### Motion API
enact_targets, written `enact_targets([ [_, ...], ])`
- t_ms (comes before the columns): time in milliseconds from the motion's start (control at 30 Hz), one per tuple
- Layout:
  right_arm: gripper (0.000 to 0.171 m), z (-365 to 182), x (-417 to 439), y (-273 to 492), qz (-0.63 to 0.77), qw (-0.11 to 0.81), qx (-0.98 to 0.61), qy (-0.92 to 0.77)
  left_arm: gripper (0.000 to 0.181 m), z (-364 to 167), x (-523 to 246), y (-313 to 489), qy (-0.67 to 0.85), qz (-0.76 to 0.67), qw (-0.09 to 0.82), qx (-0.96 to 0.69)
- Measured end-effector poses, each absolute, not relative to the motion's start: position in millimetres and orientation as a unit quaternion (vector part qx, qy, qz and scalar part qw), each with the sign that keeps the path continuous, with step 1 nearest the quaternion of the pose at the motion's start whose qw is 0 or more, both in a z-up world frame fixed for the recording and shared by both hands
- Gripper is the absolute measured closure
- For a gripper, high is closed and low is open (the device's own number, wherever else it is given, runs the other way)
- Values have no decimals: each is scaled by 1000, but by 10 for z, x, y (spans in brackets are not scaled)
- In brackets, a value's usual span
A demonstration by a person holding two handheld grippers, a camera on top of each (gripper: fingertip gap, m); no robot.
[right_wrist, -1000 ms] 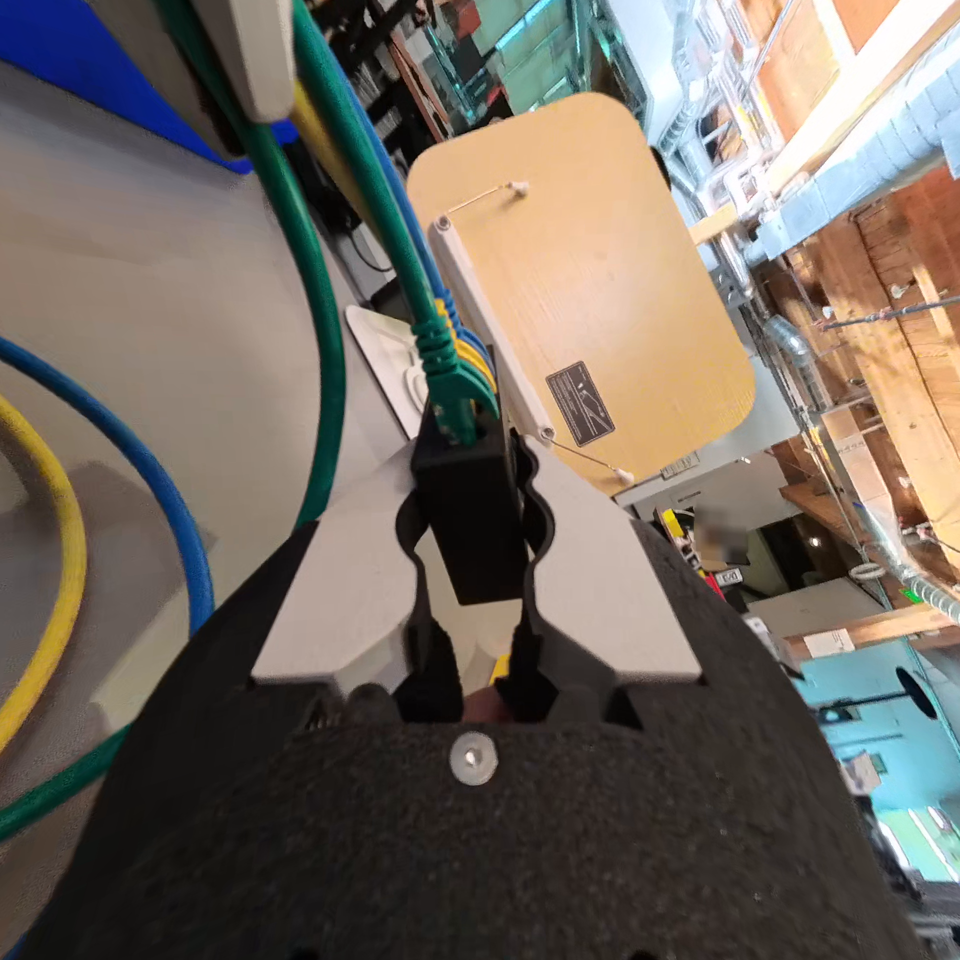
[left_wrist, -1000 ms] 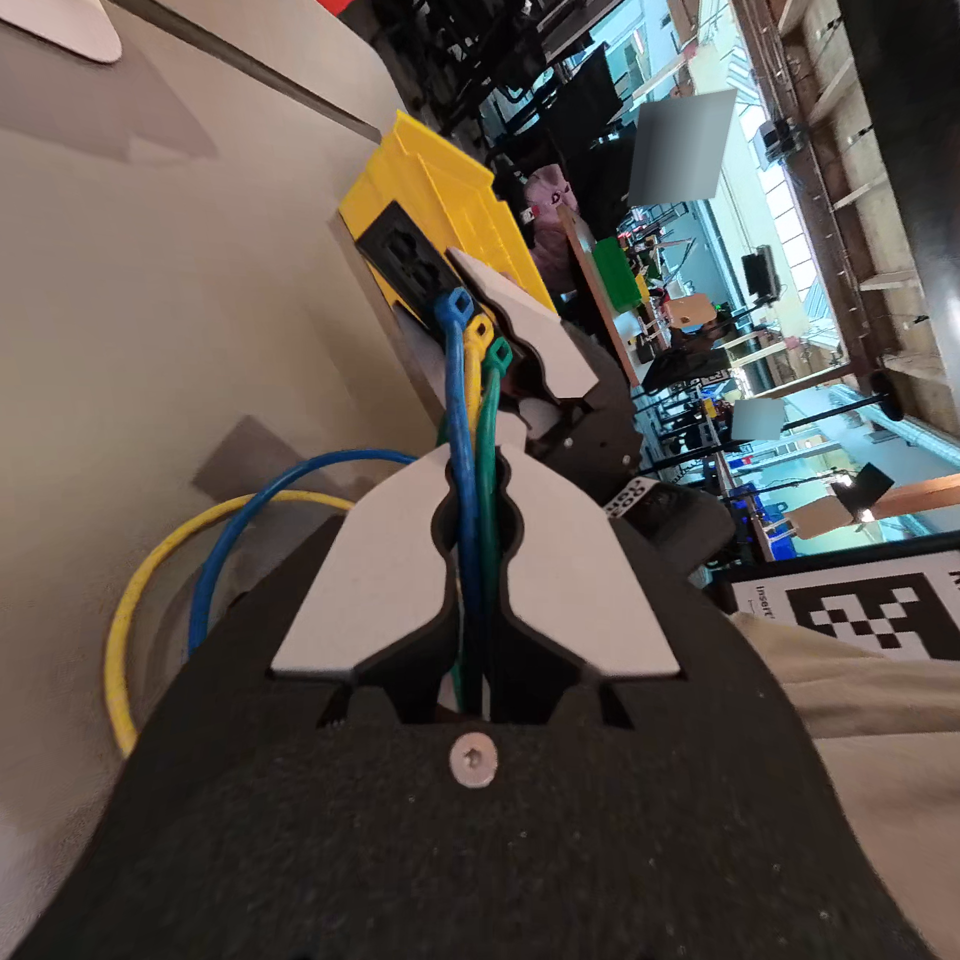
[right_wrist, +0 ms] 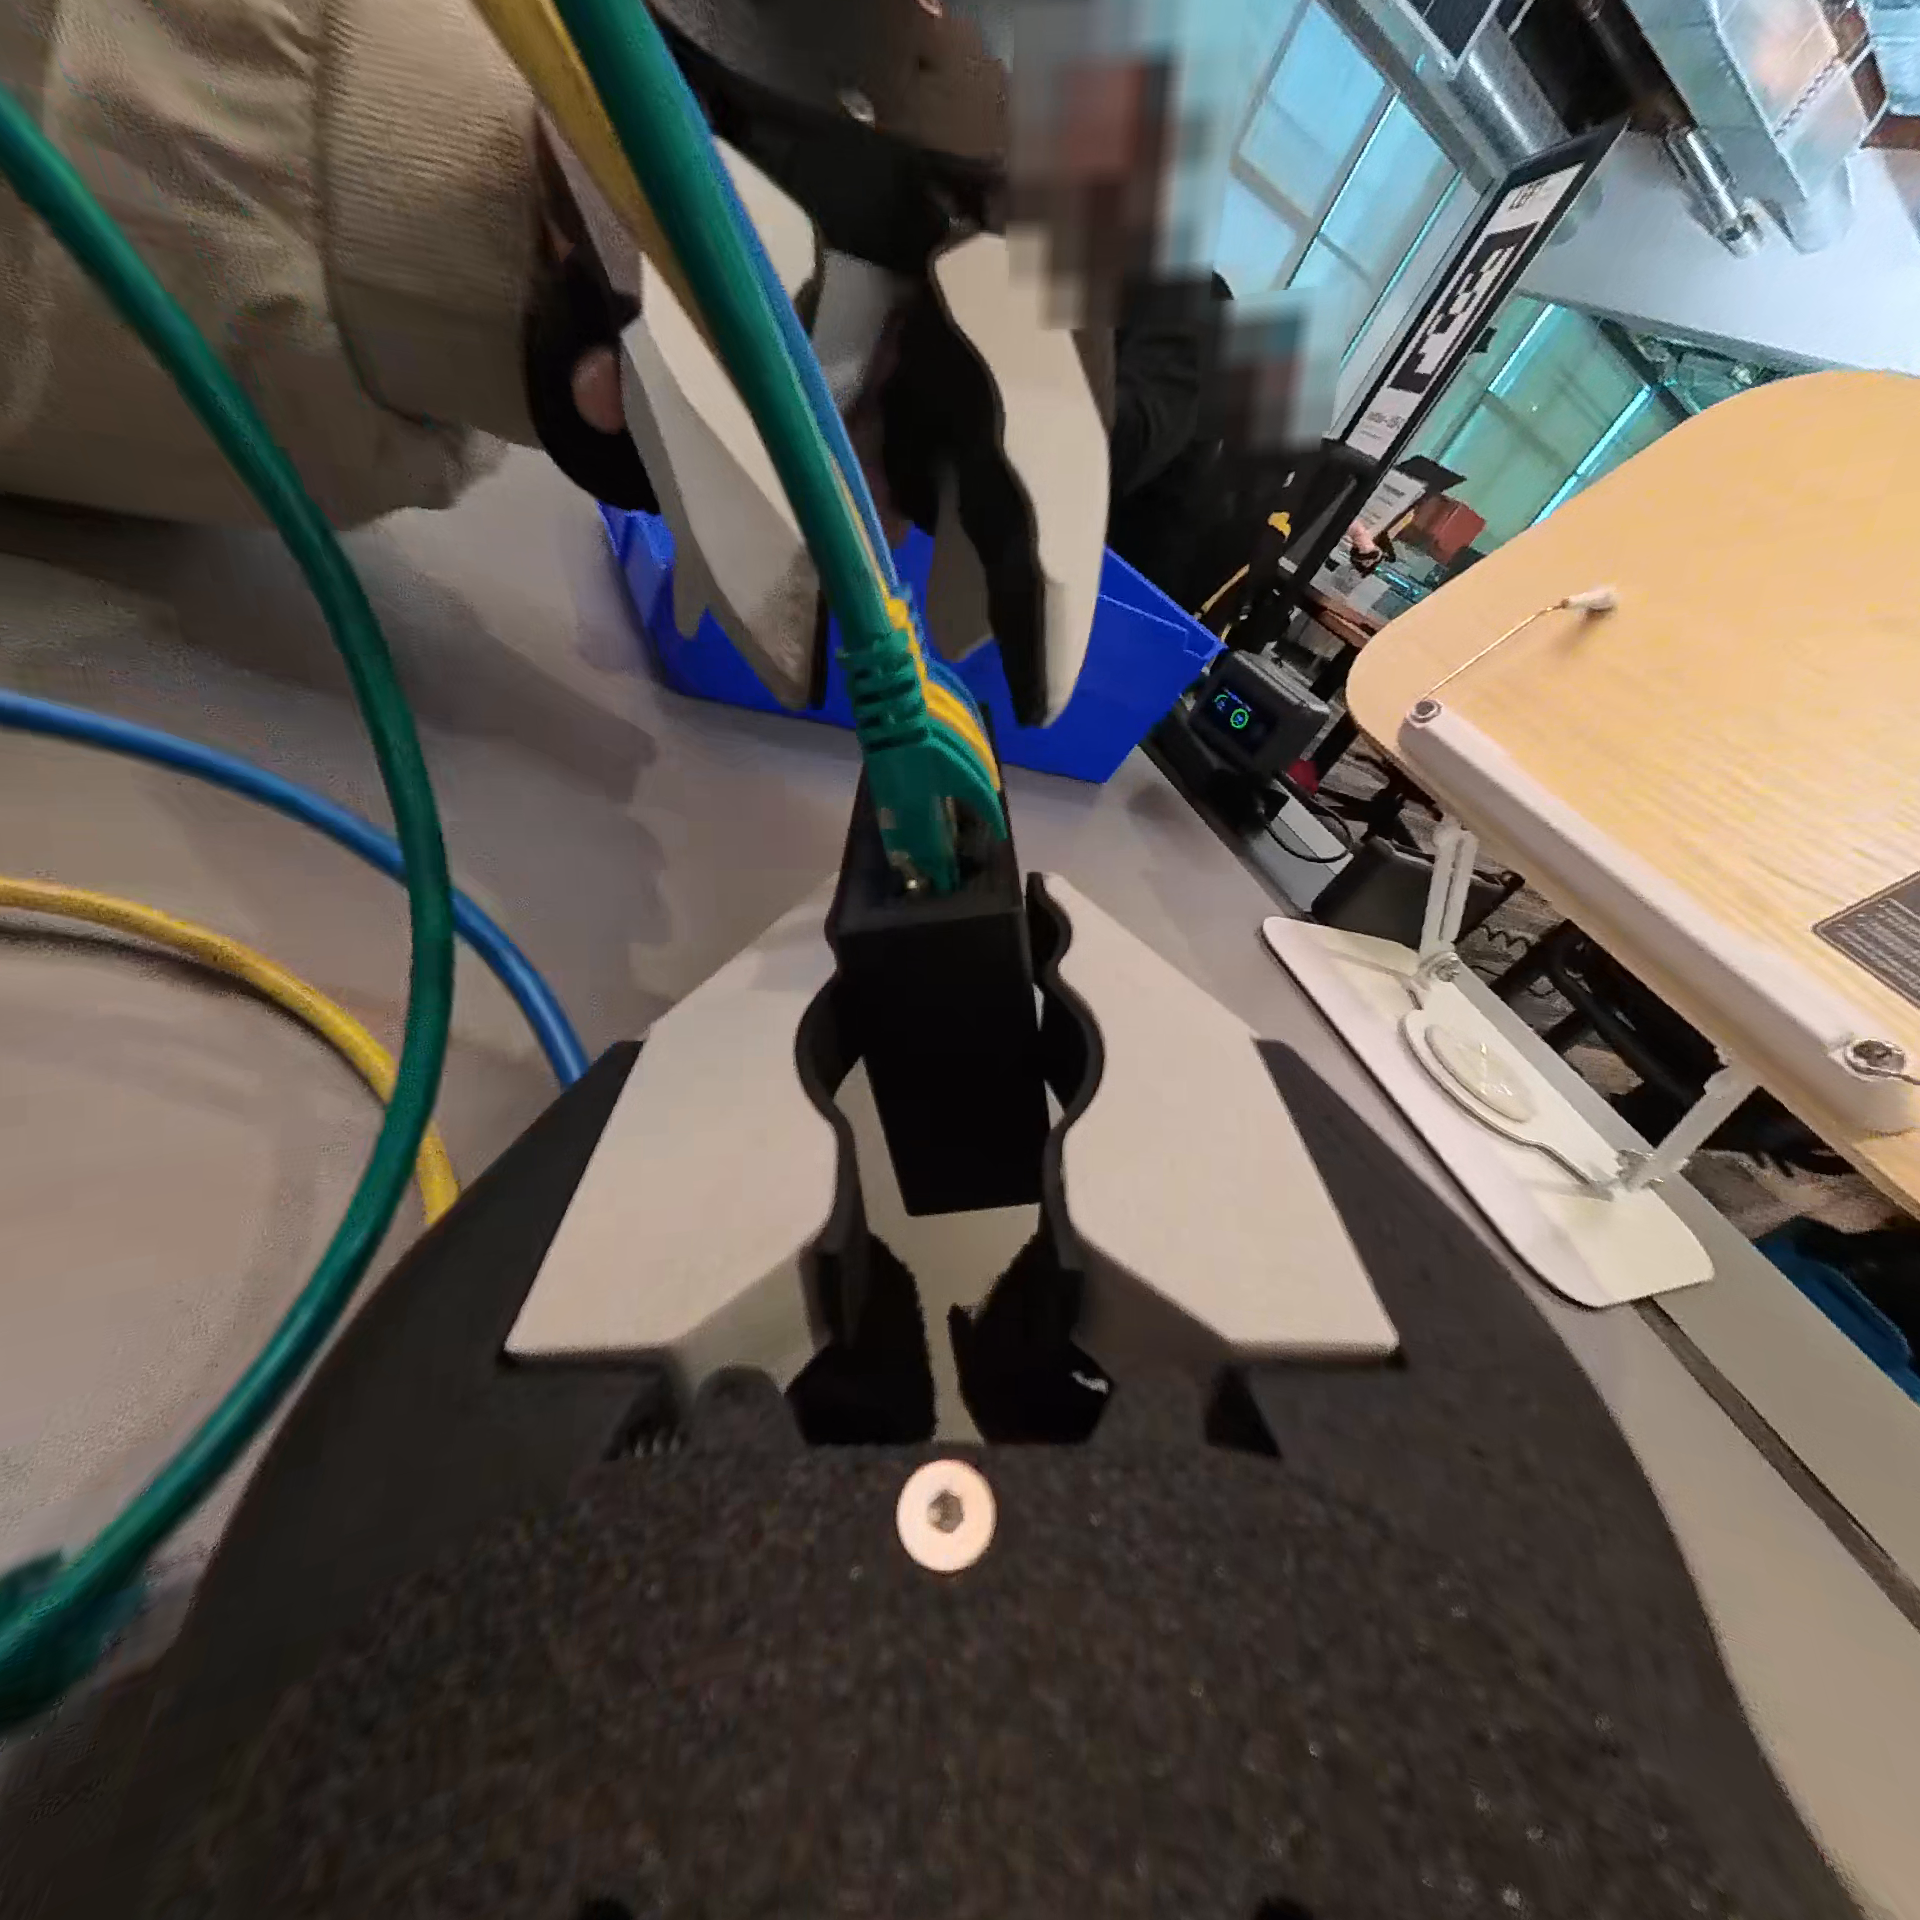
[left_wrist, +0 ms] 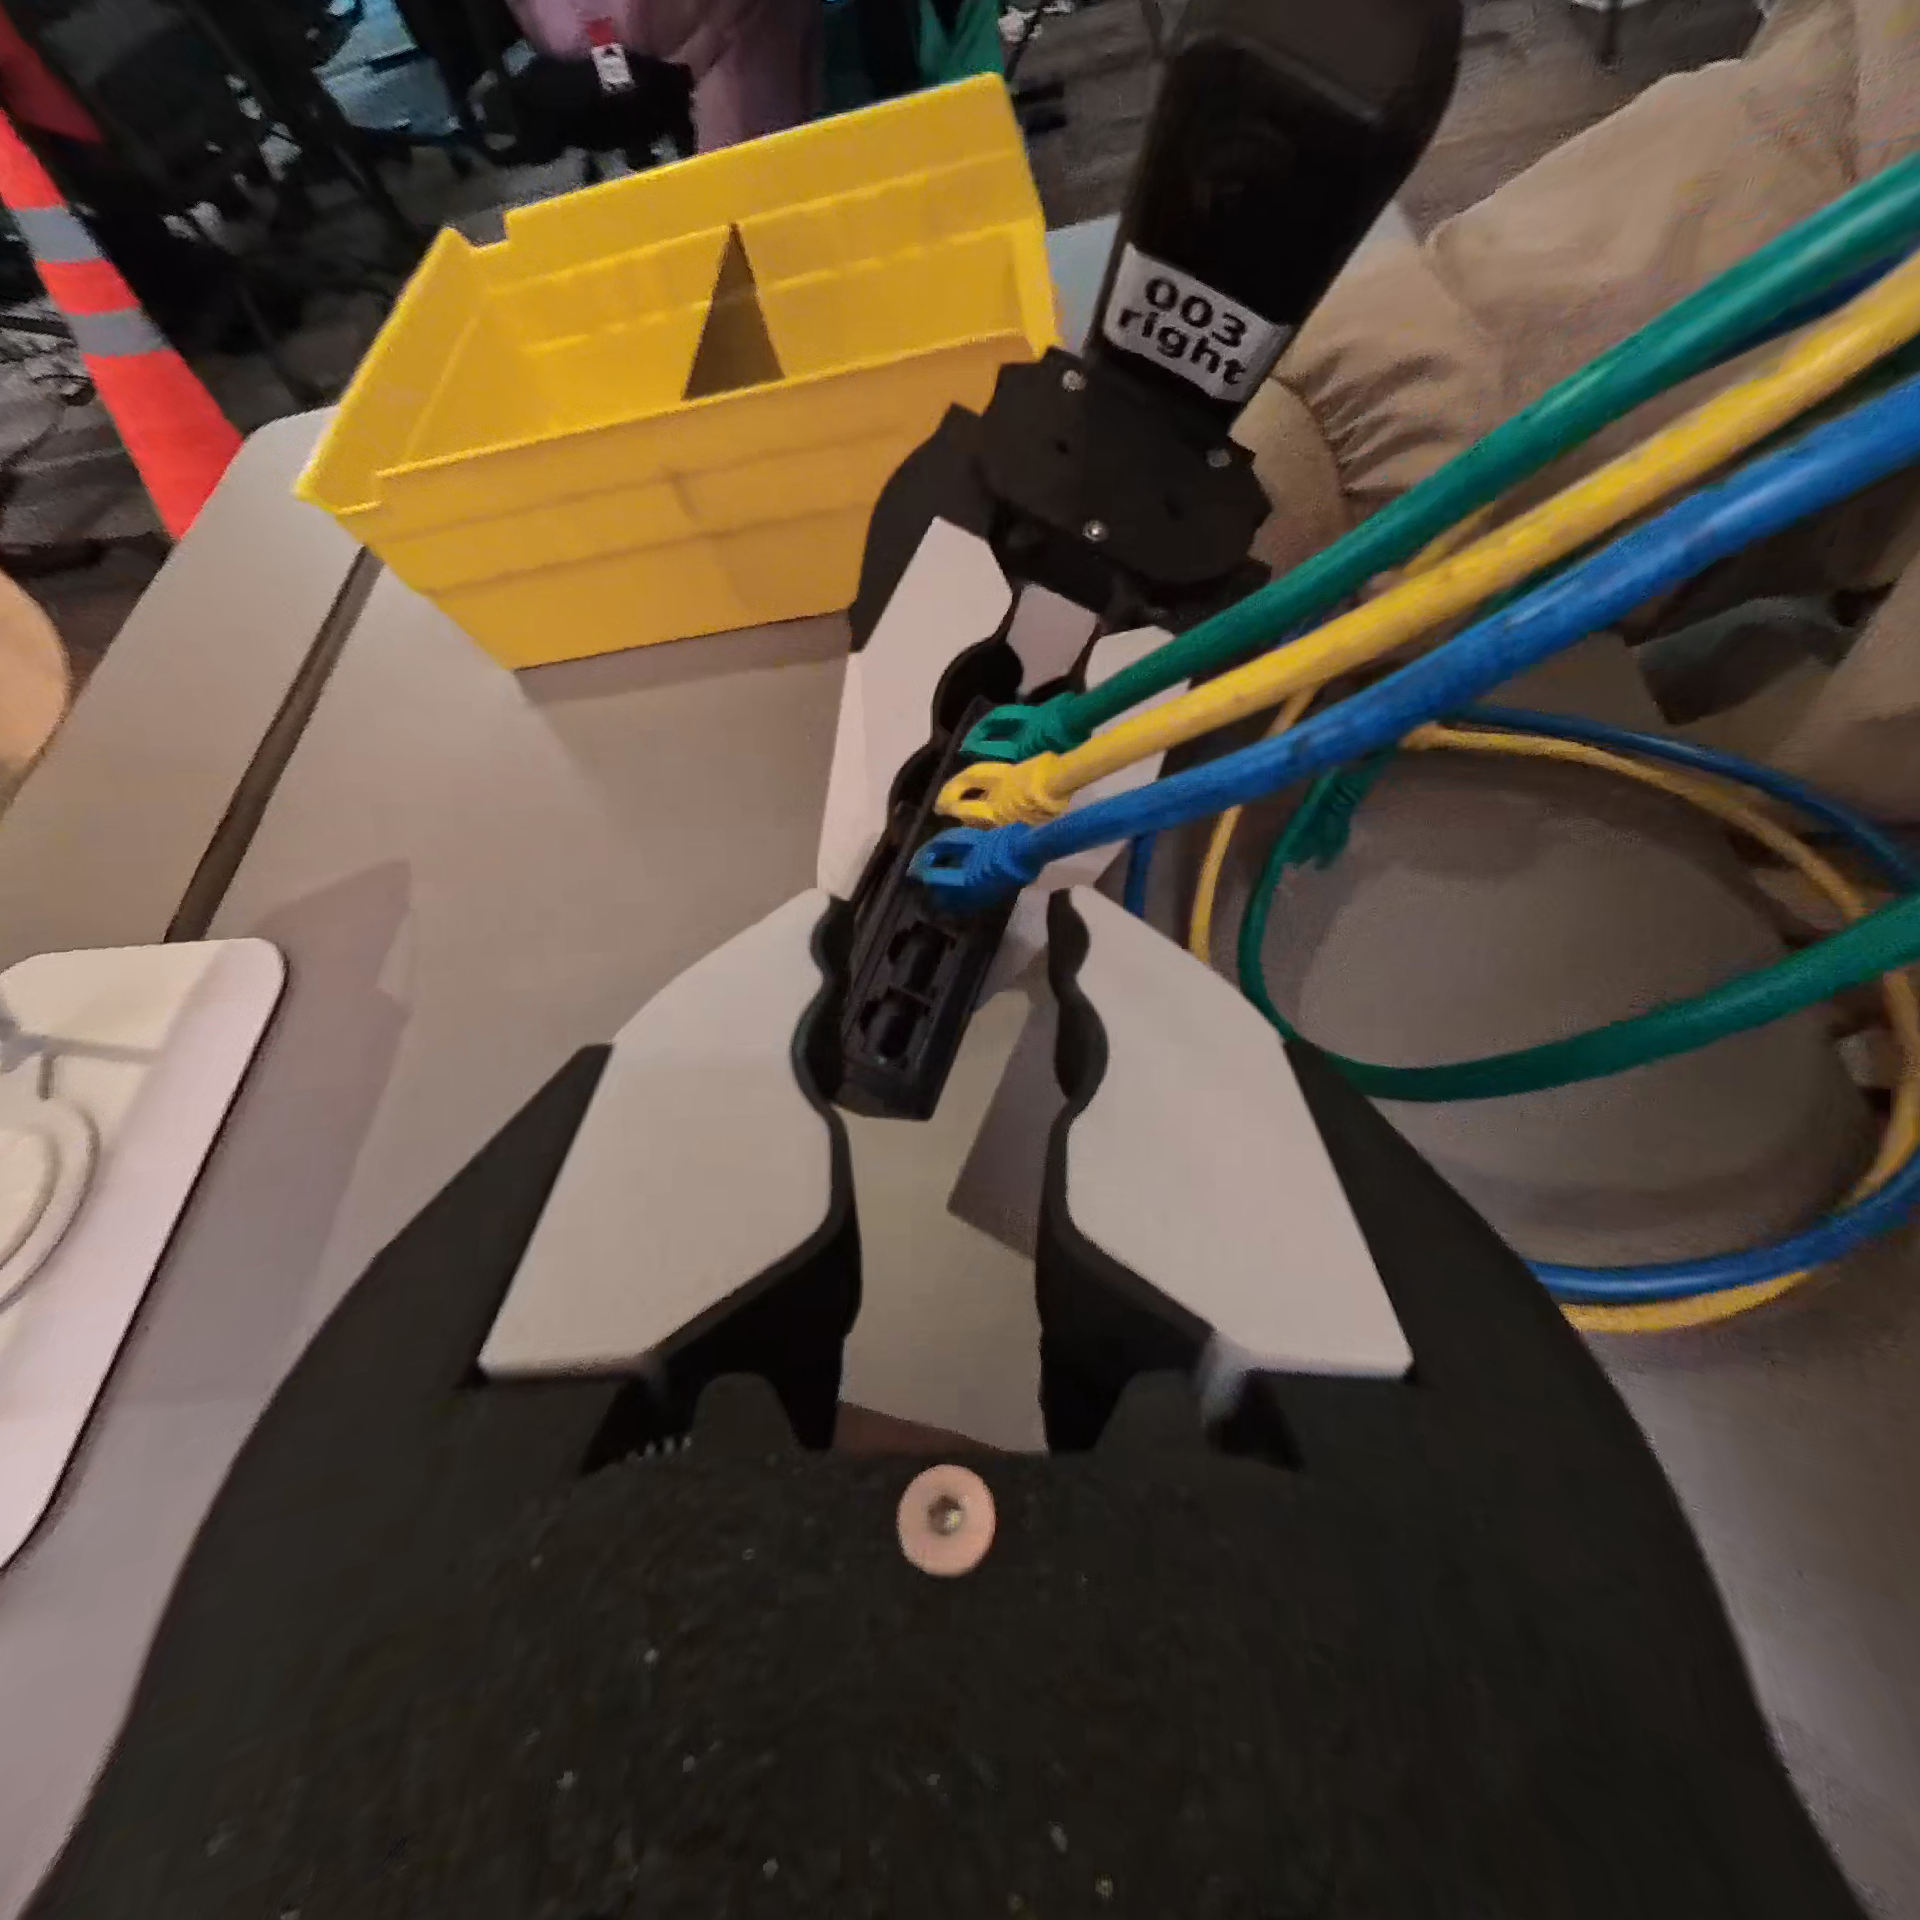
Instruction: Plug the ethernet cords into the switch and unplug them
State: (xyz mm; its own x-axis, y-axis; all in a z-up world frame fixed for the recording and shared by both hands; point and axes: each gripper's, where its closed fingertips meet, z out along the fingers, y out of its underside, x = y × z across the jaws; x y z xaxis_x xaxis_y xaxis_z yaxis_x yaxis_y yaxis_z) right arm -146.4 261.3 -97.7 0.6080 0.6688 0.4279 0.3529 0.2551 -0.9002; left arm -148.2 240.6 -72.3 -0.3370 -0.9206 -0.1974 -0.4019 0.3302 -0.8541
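Right tool [right_wrist: 940,1049]: closed on the black switch [right_wrist: 951,1060], above the bench [left_wrist: 582,831].
Left tool [left_wrist: 940,997]: open, empty, near the switch's free ports.
Cords: green cord [left_wrist: 1455,499], yellow cord [left_wrist: 1455,613], blue cord [left_wrist: 1455,686] were plugged in.

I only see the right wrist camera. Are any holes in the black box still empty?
Observer: Yes. The left wrist view shows two empty ports on the small black plastic switch, at the end away from the right gripper.
Operator: Which cord is next to them?
Observer: The blue ethernet cord; yellow and green sit beyond it.
Operator: What's behind my gripper?
Observer: A yellow plastic bin on the table.
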Motion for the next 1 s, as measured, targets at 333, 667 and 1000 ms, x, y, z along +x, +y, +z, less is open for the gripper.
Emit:
enact_targets([
  [333, 142, -758, -1502, 2519, 206, 685, -580, -390, 163, -500, -1400, 2274, 709, -473, 356, -383],
  [667, 142, -758, -1546, 2503, 218, 683, -577, -392, 163, -487, -1413, 2240, 693, -507, 368, -358],
  [1000, 143, -812, -1569, 2516, 196, 679, -578, -408, 168, -528, -1424, 2229, 728, -464, 390, -319],
])
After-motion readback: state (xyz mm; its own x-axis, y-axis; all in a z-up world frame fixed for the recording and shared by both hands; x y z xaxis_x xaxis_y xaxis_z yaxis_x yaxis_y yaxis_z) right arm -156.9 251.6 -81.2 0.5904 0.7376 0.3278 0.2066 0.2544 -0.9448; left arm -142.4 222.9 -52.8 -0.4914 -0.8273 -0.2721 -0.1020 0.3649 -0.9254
